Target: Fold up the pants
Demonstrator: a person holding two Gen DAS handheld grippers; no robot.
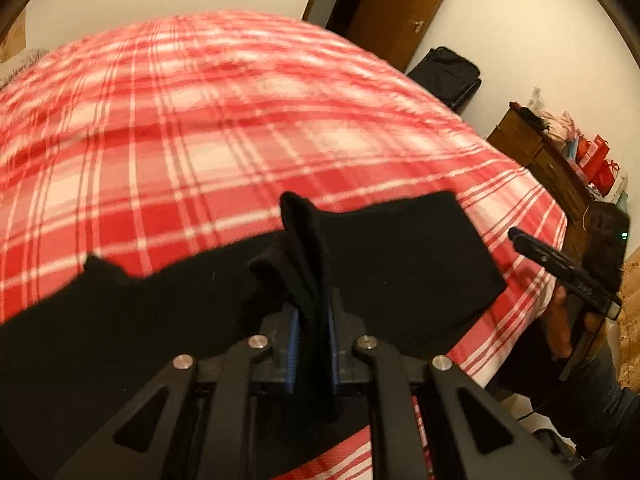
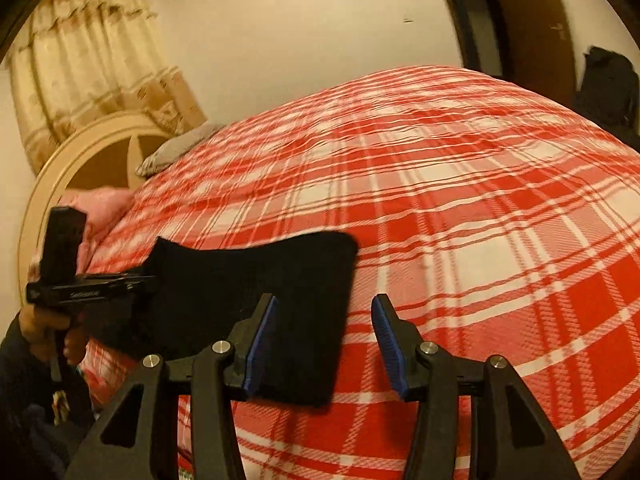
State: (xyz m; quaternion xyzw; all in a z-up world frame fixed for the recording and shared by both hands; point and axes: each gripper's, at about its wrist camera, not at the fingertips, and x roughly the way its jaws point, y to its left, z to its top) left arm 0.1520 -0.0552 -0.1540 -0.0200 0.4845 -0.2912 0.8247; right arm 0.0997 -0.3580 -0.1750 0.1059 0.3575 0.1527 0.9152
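A pair of black fabric pants [image 1: 400, 276] lies across the near edge of a bed covered with a red-and-white plaid blanket [image 1: 200, 128], one flat end reaching out over the checks. In the left wrist view the left gripper [image 1: 313, 344] has its blue-padded jaws drawn close together on an upright bunch of the black cloth, which rises between the pads and stands above them in a folded ridge. In the right wrist view the right gripper [image 2: 324, 340] hangs just above the blanket with its jaws spread wide and nothing between them; its left blue pad sits over the edge of the pants [image 2: 256, 288], while the other pad is over bare plaid [image 2: 460, 200]. The left gripper [image 2: 92, 286] also shows at the left of that view, at the far side of the dark cloth. A cream arched headboard [image 2: 52, 184] and a pink pillow [image 2: 100, 204] stand at the head of the bed, and a brown wooden door [image 1: 400, 8] is behind it
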